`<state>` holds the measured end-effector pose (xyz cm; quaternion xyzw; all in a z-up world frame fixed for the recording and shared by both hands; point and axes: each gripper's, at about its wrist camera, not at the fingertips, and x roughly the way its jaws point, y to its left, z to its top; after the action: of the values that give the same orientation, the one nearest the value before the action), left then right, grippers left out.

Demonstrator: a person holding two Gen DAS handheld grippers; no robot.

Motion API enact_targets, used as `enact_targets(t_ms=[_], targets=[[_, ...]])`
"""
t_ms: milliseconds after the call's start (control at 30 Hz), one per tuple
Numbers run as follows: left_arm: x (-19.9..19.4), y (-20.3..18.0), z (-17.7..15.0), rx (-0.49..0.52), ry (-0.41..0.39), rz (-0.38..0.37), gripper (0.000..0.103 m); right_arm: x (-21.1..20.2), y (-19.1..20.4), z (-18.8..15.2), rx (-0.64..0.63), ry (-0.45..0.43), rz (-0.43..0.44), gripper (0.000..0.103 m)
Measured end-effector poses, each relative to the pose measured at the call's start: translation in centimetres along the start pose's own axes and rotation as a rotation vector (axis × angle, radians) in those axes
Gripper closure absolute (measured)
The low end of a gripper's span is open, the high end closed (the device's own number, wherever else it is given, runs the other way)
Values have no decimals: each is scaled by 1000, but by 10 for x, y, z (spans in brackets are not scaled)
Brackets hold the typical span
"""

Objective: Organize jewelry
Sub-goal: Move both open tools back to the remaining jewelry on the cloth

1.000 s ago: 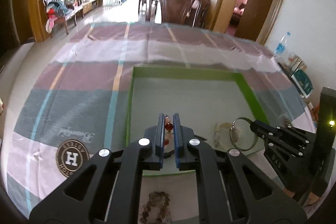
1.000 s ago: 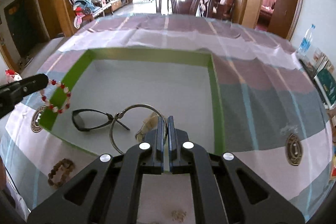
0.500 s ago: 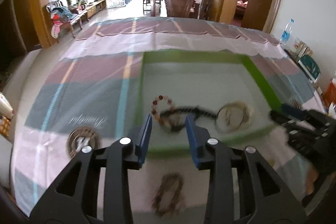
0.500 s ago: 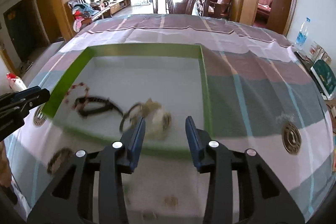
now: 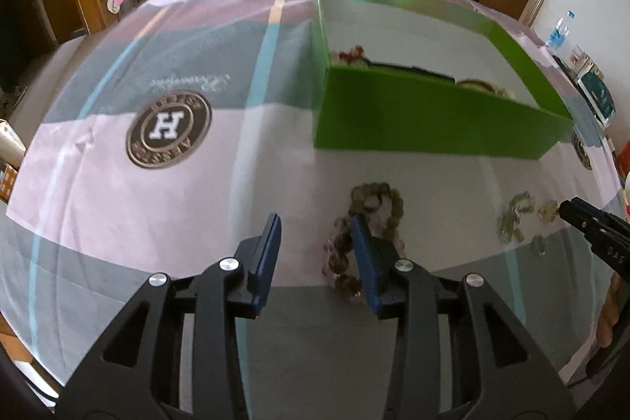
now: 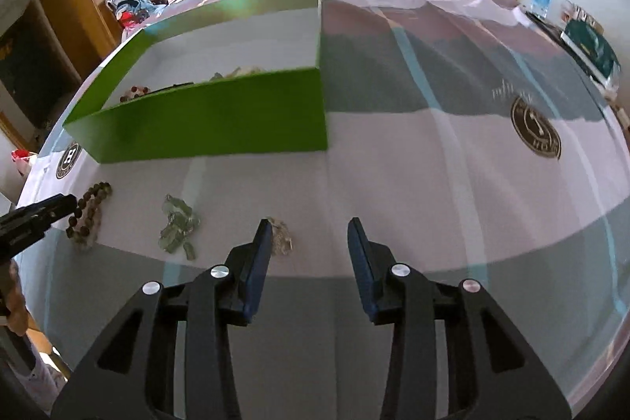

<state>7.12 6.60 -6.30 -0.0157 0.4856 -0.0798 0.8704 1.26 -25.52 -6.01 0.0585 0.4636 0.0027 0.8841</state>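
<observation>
Both the left tongs (image 5: 315,239) and right tongs (image 6: 309,243) hang spread and empty over the desk (image 5: 197,215), where the brown bead bracelet (image 5: 370,223), likely light, limp and slippery, lies before the green box (image 5: 433,121), best pinched across one strand.

One green box (image 6: 212,113), three jewelry pieces on the cloth, one brown bead bracelet (image 5: 370,223), one green stone piece (image 6: 177,227), one pale piece (image 6: 281,237)

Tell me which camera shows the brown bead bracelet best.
Left wrist: the brown bead bracelet lies close ahead, partly behind the left claw's right finger. Right wrist shows it small at the left edge.
</observation>
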Motion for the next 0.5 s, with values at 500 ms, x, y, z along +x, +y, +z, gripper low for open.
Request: enact_targets(t_ms=[500], targets=[[-17, -28, -7, 63, -29, -84, 92, 0, 10, -8, -18, 5, 43, 63]])
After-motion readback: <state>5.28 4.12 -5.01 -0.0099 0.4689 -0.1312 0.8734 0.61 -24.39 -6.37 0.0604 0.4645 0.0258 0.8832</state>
